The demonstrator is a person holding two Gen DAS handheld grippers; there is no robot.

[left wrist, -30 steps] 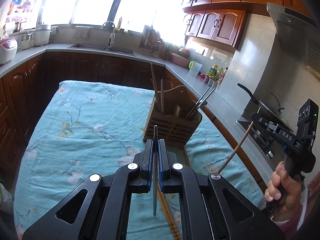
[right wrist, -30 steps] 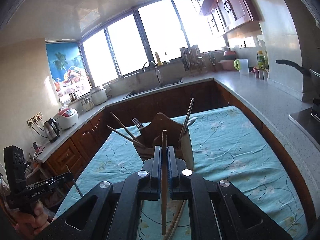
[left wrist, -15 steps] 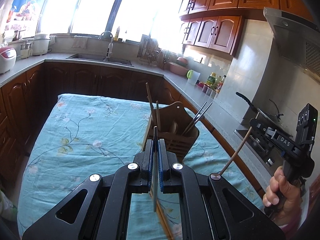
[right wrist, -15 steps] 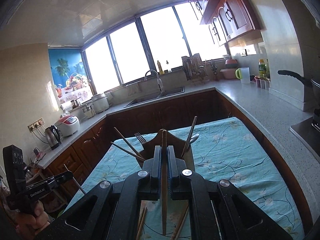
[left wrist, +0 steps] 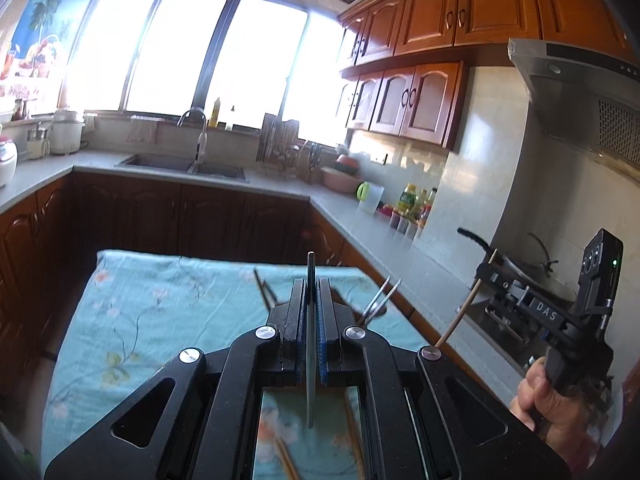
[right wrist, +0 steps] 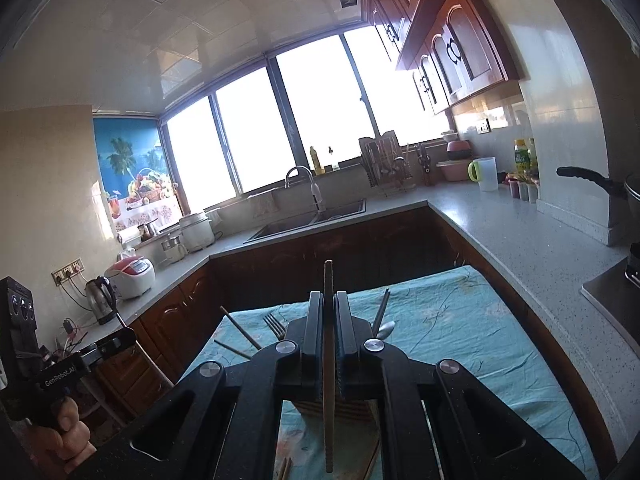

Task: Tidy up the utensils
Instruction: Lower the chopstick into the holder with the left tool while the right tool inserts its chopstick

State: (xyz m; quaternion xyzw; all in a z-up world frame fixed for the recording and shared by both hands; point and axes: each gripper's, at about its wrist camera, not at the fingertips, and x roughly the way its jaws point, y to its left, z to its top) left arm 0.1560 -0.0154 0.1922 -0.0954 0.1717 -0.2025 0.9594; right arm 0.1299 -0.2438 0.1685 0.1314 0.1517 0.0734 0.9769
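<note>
Since the earlier frames both of our hands have risen, so the wooden holder that filled the middle of each view has sunk almost out of sight behind the gripper bodies, and more of the window and cupboards shows. Our left hand-held gripper (left wrist: 311,292) is clamped on a thin grey metal utensil (left wrist: 311,344), its pads pressed together on the flat handle, with the stem running out both ends of the jaws. Our right hand-held gripper (right wrist: 329,316) is clamped the same way on a slim wooden chopstick (right wrist: 329,380). Just beyond them sits the holder (right wrist: 340,410), of which only a slatted strip shows under the right gripper; a fork (right wrist: 274,325), a spoon (right wrist: 385,329) and more chopsticks (right wrist: 240,327) poke up from it, on the near-to-middle part of the surface with its blue floral cloth (left wrist: 160,312). We judge both held pieces light and stiff. The metal one is smooth and likely to slip or swivel in a narrow pinch, so holding it mid-handle seems sound. The chopstick is round and thin, so it may roll between the pads, and a grip near its middle should keep the tip steady when we aim at a slot. Loose chopsticks (left wrist: 286,460) still lie on the cloth below the left gripper.
</note>
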